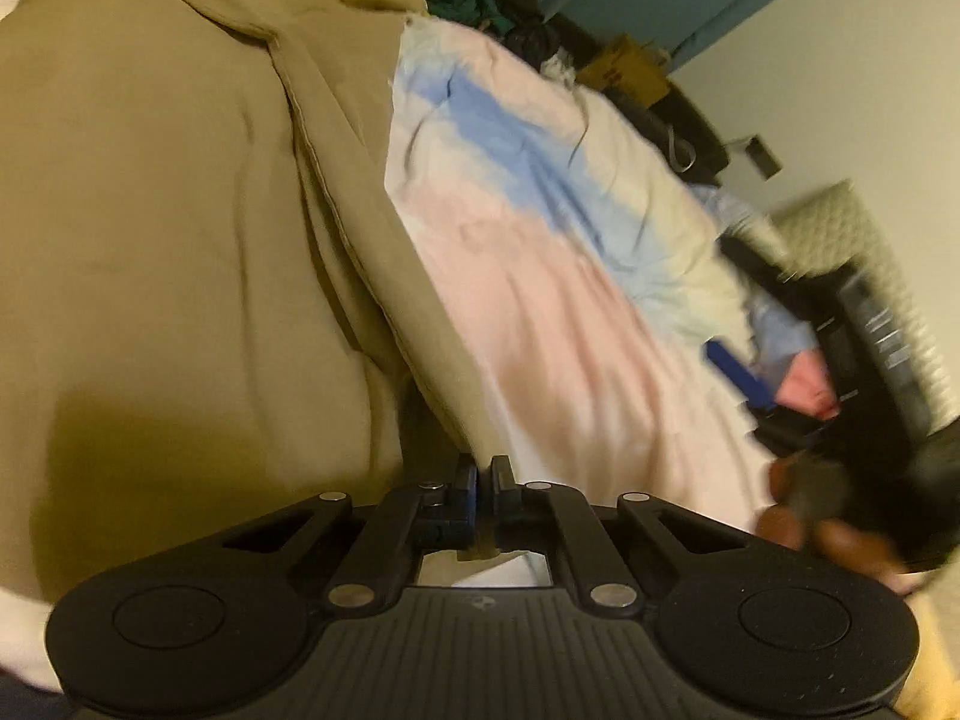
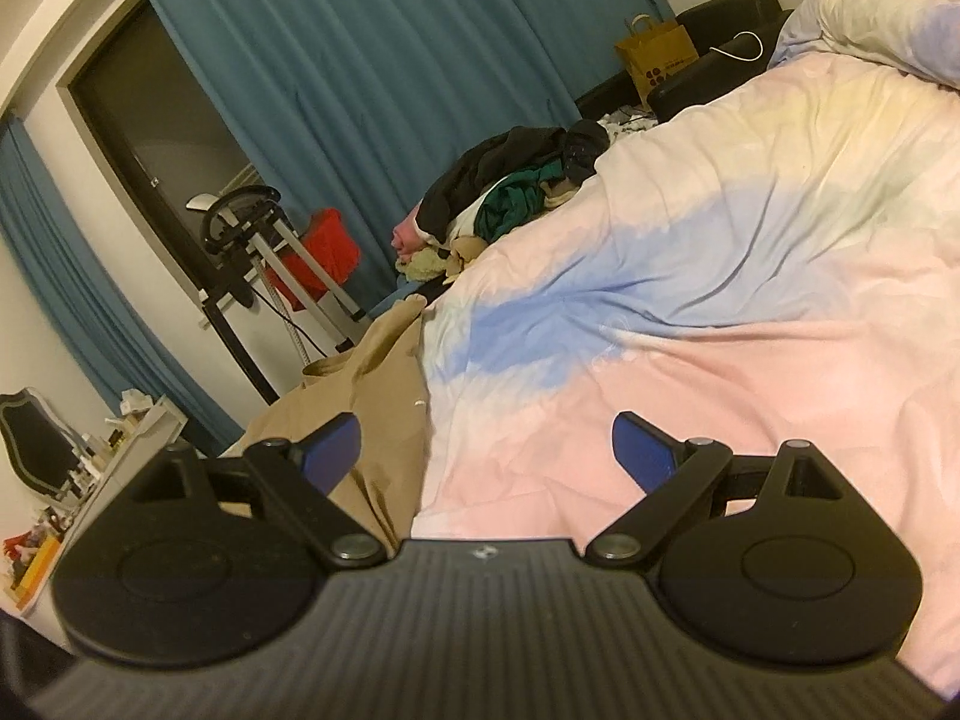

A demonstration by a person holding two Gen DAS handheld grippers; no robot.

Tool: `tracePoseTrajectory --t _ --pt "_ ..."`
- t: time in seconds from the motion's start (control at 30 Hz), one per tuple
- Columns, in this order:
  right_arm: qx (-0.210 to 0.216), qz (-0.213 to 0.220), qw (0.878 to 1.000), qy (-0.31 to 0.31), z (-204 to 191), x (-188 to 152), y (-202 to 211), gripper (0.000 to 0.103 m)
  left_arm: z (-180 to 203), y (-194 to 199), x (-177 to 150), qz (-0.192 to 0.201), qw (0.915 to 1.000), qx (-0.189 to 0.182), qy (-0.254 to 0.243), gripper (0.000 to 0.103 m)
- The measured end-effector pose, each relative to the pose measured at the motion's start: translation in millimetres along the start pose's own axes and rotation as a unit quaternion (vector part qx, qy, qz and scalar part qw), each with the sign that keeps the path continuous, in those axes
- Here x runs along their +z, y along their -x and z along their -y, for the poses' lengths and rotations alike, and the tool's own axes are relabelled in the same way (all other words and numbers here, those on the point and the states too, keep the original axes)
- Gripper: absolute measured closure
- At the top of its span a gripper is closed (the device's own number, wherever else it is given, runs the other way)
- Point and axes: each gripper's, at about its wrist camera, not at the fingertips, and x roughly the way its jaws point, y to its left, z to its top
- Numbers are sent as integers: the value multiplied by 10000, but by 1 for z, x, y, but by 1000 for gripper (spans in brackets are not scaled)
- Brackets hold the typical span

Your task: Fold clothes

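Note:
A tan garment (image 1: 180, 210) lies spread over the pastel tie-dye duvet (image 1: 540, 276) and fills the left of the left wrist view. My left gripper (image 1: 483, 474) is shut at its edge, with a scrap of tan cloth showing between the jaws. My right gripper (image 2: 486, 450) is open and empty, hovering over the duvet (image 2: 690, 312) beside the tan garment (image 2: 366, 414). The right gripper also shows blurred at the right of the left wrist view (image 1: 744, 378).
A pile of dark, green and cream clothes (image 2: 516, 192) lies at the far edge of the bed. Blue curtains (image 2: 372, 60), a paper bag (image 2: 657, 57), a red bin (image 2: 327, 246) and a cluttered white shelf (image 2: 108, 450) stand around the bed.

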Motion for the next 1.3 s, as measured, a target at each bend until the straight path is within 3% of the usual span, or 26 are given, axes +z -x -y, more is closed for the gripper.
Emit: tracePoseTrajectory --t 0.1,0.2,0.33,0.5,0.7,0.87,1.0,1.07,1.17,1.3 --pt "-9 -64 9999 98 -5 -3 -2 11 -16 32 7 49 9995 -173 248 99" --pt "-20 -132 9997 226 -10 -6 -5 11 -36 59 13 52 9991 -111 413 99" --pt "-55 -215 9986 472 -20 -11 -9 11 -65 73 12 -135 9978 562 322 99" --pt "-103 -287 9968 744 -30 -17 -12 11 -83 49 6 -487 9906 1273 107 100" --pt "-100 -313 9942 1028 -41 -24 -13 11 -72 41 7 -394 9886 1407 -365 96" --pt "7 -245 9928 1169 -49 -26 -13 11 -55 53 12 85 9864 1423 -824 67" --pt "62 -143 9916 1283 -55 -28 -11 11 -35 72 11 748 9788 1493 -1183 44" --pt "90 -84 9912 1315 -58 -29 -9 11 -24 81 12 1045 9737 1551 -1305 24" --pt "149 33 9910 1327 -61 -29 -3 11 -8 90 17 1456 9632 1667 -1527 17" --pt "196 177 9902 1375 -65 -30 3 11 11 96 26 1668 9551 1770 -1692 2"
